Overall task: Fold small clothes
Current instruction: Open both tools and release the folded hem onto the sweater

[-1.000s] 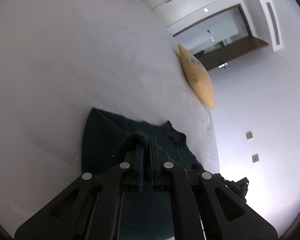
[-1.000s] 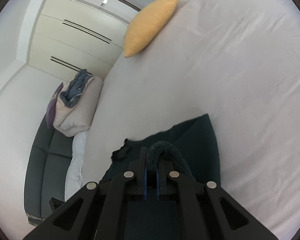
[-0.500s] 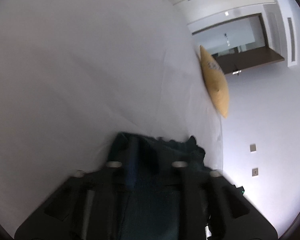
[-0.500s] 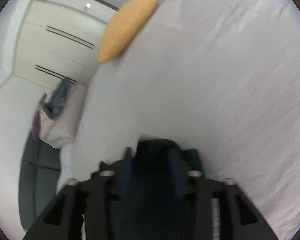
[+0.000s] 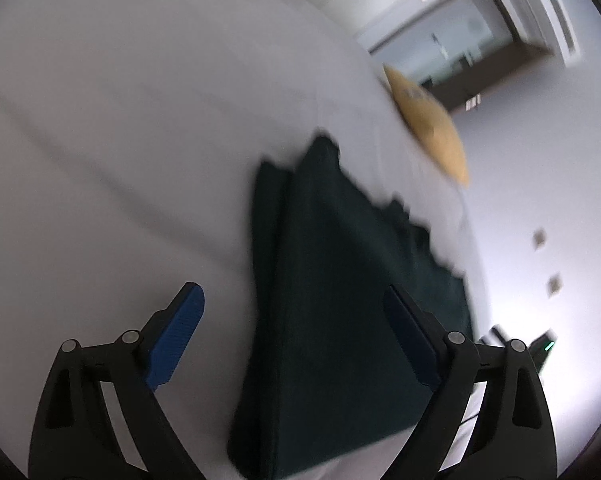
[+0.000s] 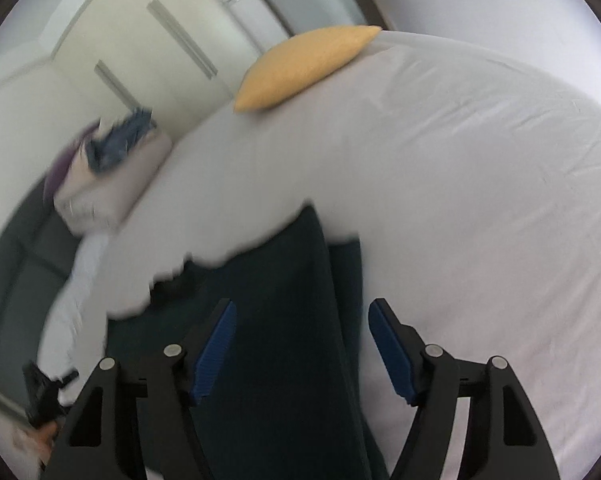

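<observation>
**Both grippers just let go of the cloth: fold is down**

So a second ago both grippers were pinched tight on bunched-up edges of the dark green fabric garment (image 5: 340,300), holding it up off the white bed sheet (image 5: 120,120). Now the left gripper (image 5: 296,320) has its blue-padded jaws spread wide and opening further, and the right gripper (image 6: 300,340) is doing the same, a bit less wide. The cloth shows between the pads in both views, but nothing is pressing on it; it's just lying flat under them.

The garment now sits on the sheet near the bed's edge, with a layered edge visible along one side, so it looks like one fold got laid over. The yellow cushion (image 6: 304,68) is well apart, further up the bed.

My read: this fold is done and released. Next would probably be regripping for another fold or smoothing it. Frames are blurry, so can't judge how neat it is.
</observation>
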Action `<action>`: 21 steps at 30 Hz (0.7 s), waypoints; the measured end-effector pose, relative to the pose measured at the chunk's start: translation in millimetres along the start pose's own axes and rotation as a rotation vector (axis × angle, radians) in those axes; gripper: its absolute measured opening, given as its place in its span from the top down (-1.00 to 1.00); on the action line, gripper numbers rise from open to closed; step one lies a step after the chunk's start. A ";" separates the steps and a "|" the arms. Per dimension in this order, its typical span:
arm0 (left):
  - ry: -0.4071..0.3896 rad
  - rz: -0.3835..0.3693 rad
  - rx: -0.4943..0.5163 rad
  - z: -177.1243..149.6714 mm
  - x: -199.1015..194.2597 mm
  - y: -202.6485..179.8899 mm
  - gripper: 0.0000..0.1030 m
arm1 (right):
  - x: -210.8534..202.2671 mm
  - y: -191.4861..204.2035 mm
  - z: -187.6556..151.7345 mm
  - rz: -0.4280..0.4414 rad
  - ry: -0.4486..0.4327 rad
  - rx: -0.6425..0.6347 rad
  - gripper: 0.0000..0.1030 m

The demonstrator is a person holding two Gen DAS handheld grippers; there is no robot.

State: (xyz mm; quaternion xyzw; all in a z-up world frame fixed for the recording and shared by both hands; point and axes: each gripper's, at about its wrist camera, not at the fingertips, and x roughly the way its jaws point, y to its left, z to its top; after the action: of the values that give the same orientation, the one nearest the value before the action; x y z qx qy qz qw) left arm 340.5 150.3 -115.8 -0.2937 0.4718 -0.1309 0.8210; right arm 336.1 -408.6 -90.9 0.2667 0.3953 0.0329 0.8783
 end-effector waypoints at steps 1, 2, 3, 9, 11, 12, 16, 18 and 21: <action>0.006 0.002 0.023 -5.0 1.6 -4.1 -0.68 | -3.8 0.4 -9.7 -0.006 0.012 -0.018 -0.35; 0.014 0.003 0.047 -10.8 3.7 -8.4 -0.64 | -6.8 -0.5 -17.7 -0.008 0.019 -0.028 -0.35; 0.021 0.004 0.068 -15.0 6.0 -11.6 -0.54 | -10.5 0.3 -25.1 -0.009 0.026 -0.039 -0.35; 0.037 0.017 0.072 -32.7 16.4 -10.0 0.36 | -34.3 -21.6 -46.4 0.049 0.036 0.030 -0.15; 0.036 0.010 0.070 -32.0 16.8 -6.4 0.36 | -43.0 -31.7 -47.0 0.073 0.020 0.073 -0.14; 0.035 0.007 0.072 -38.1 12.4 -0.1 0.36 | -46.0 -35.9 -46.8 0.083 0.015 0.093 -0.13; 0.033 0.011 0.099 -41.6 5.1 3.8 0.36 | -46.5 -43.7 -45.5 0.092 0.047 0.103 -0.07; 0.034 0.021 0.111 -43.4 2.6 3.4 0.42 | -41.3 -38.6 -47.5 0.079 0.079 0.073 0.03; 0.030 0.043 0.134 -41.4 9.0 -1.2 0.47 | -34.1 -25.2 -53.4 0.060 0.114 -0.001 0.11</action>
State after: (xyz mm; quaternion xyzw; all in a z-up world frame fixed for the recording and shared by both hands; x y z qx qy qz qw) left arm 310.0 130.1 -137.2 -0.2259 0.4803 -0.1488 0.8343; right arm 270.9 -415.7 -109.4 0.2759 0.4364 0.0746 0.8532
